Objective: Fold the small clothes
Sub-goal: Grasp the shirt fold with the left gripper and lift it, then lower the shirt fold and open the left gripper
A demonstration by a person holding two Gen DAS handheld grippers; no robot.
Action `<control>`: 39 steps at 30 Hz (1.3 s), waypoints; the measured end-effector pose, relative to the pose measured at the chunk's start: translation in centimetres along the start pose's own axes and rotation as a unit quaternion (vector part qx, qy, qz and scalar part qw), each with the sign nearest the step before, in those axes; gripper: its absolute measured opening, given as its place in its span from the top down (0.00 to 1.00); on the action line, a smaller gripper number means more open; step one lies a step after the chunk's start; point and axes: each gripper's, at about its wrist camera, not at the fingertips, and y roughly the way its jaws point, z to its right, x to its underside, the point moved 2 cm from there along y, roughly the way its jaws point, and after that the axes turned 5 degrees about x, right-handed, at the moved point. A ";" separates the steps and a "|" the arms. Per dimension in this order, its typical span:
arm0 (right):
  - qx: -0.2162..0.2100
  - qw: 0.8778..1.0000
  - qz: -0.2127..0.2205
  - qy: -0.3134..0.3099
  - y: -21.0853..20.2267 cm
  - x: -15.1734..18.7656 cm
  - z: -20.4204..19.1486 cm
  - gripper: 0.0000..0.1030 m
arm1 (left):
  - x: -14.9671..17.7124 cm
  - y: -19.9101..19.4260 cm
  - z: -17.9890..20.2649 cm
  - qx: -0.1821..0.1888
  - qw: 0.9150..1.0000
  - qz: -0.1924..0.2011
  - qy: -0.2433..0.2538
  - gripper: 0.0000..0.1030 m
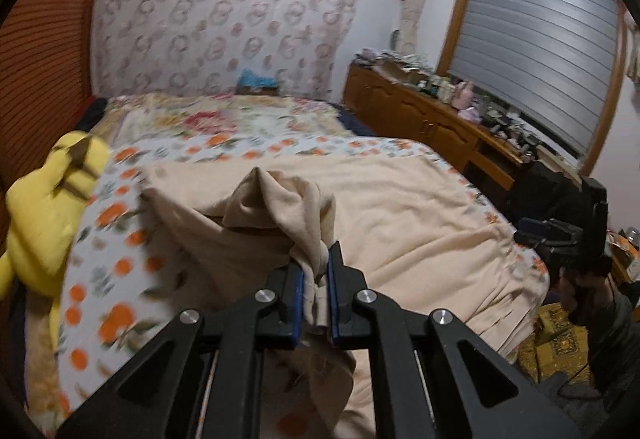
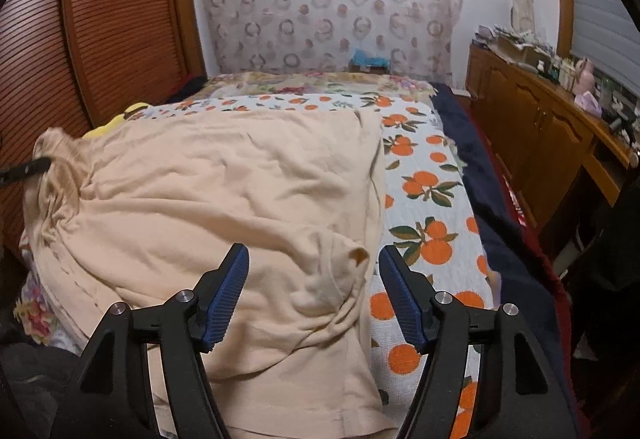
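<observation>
Left hand-held gripper is clenched on a bunched fold of the beige garment; cloth rises in a peak just ahead of my pads and trails off below them. Right hand-held gripper is released, fingers spread, garment's crumpled corner lying between them, nothing pinched.

The garment lies spread across the bed, ahead of both grippers, on the orange-print cover.

Handling, my read: light, limp knit, no stiffness. It drapes and wrinkles wherever I lift it, so one pinch drags the rest along. Better hold is at a hem or corner, both layers between the pads, not a mid-panel bunch.

Edges: the garment's right border runs just right of my right gripper's centre, bare cover beyond it. Bed edge and a dark blanket further right, then a wooden cabinet, well apart. Yellow plush toy sits left of my left gripper, near the cloth. Open bed ahead looks enough for laying a fold.
</observation>
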 end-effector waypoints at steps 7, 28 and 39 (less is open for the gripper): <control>0.008 1.000 0.011 0.005 -0.5 -0.2 0.6 0.33 | -4.2 3.3 5.8 0.062 0.997 0.009 0.043 0.94; 0.029 0.998 0.023 0.053 -2.8 1.5 5.8 0.33 | -7.1 9.6 19.8 0.163 0.973 -0.078 0.143 0.62; 0.017 0.998 0.036 0.054 -2.4 -0.6 5.2 0.33 | -4.2 9.8 10.0 0.039 0.991 -0.070 0.102 0.58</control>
